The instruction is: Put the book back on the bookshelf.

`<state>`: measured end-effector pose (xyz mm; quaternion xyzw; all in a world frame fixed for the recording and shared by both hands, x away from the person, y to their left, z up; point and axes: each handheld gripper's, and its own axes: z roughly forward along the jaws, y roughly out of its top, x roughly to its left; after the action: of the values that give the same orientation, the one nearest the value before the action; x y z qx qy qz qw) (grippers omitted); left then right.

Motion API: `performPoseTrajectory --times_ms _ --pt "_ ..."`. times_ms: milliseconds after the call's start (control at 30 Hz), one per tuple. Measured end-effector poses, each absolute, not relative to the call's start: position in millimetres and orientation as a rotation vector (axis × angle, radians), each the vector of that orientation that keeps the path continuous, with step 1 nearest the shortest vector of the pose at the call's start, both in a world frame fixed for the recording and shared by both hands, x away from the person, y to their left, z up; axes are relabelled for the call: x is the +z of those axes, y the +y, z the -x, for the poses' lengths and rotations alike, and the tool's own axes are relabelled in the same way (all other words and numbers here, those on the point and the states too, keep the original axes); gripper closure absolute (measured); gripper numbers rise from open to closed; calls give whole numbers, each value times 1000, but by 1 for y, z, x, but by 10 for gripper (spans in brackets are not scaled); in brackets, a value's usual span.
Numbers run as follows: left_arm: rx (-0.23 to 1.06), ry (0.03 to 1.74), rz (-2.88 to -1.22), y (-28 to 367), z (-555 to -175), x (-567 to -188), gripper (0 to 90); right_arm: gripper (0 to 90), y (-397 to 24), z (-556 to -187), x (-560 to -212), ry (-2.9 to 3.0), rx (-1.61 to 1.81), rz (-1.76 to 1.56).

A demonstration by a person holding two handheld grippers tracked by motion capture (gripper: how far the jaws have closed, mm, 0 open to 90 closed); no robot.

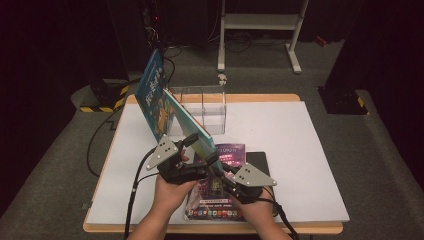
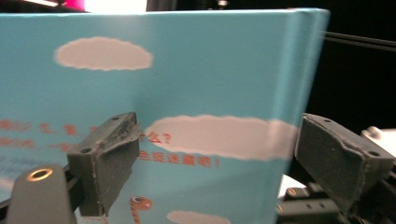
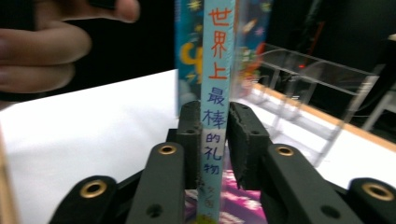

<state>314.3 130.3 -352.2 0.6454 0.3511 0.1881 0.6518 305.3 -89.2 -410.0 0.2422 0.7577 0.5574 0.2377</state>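
On the left of the high view, a black cable trails off the counter (image 1: 300, 130) edge up to the left gripper (image 1: 192, 142), which a hand (image 1: 170, 192) holds near the front of the white surface. Its fingers (image 2: 107, 158) stand wide apart on either side of the blue book (image 1: 157, 100), one in front of the cloud-printed cover and the other past the book's edge, and neither pad presses on it in the left gripper view. The book stands tilted on its lower edge, leaning up and away to the left, its top corner well above the counter. Just behind it sits a clear acrylic holder (image 1: 202, 107) with upright dividers, near the far edge. To the right, the right gripper (image 1: 214, 159) comes in low from the person's other hand (image 1: 257, 210), and in the right gripper view its fingers (image 3: 245, 140) stand narrow, closed on the book's spine, which runs upright between the two pads with printed characters down it. Beneath both grippers a purple magazine (image 1: 227, 152) lies flat on the counter, partly over a black pad (image 1: 260, 160) further right.
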Motion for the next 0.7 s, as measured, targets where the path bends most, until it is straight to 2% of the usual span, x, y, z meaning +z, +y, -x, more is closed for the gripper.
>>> performPoseTrajectory --times_ms 200,400,467,567,700 --pt "506 849 -1482 136 -304 -356 60 679 -72 -293 -417 2117 1535 -625" --pt "509 817 -1531 144 -302 -356 74 629 -65 -291 -420 2158 1558 -604" --pt "508 794 -1559 145 -301 -355 91 557 -67 -289 -419 2155 1597 -591" --pt "521 770 -1574 144 -299 -354 143 503 -75 -284 -417 2151 1644 -584" --pt "526 767 -1580 147 -298 -352 164 493 -94 -277 -414 2128 1706 -570"
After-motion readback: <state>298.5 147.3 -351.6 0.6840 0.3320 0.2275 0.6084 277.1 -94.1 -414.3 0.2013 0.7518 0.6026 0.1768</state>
